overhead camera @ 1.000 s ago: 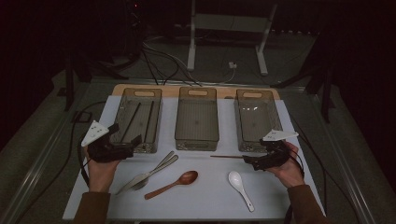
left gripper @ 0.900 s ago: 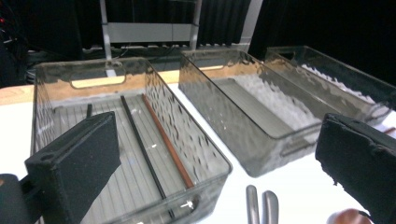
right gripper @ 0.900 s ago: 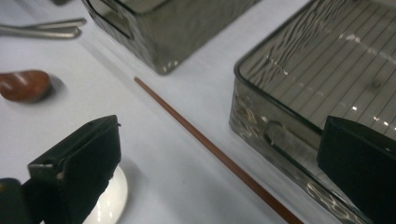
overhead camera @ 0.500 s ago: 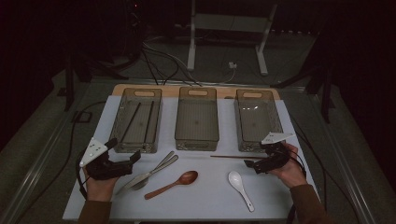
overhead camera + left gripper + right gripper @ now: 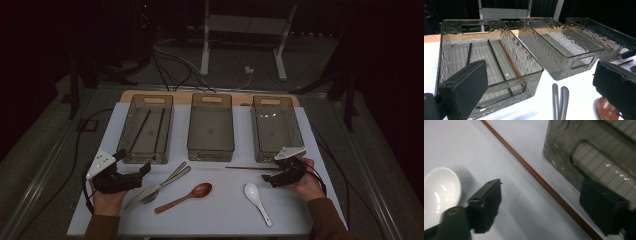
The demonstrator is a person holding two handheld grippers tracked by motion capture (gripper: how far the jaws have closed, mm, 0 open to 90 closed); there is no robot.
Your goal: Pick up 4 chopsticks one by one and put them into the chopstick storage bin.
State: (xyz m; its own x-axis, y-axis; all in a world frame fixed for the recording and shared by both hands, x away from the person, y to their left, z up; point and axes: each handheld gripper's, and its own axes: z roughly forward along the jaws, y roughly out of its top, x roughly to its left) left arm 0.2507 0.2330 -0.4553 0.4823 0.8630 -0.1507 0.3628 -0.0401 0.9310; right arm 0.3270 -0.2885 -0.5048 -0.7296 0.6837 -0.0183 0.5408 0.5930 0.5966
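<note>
my right gripper [image 5: 540, 205], jaws closing but not yet gripping, may roll the thin reddish-brown wooden chopstick [image 5: 534, 173] away on uneven pad contact.

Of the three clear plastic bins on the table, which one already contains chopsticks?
The left clear plastic bin: dark chopsticks lie inside it, while the middle bin and right bin hold none.

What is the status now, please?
Right gripper open, jaws just been closing, astride brown chopstick, not gripping. Left gripper open near fork. Nothing in the way.
</note>
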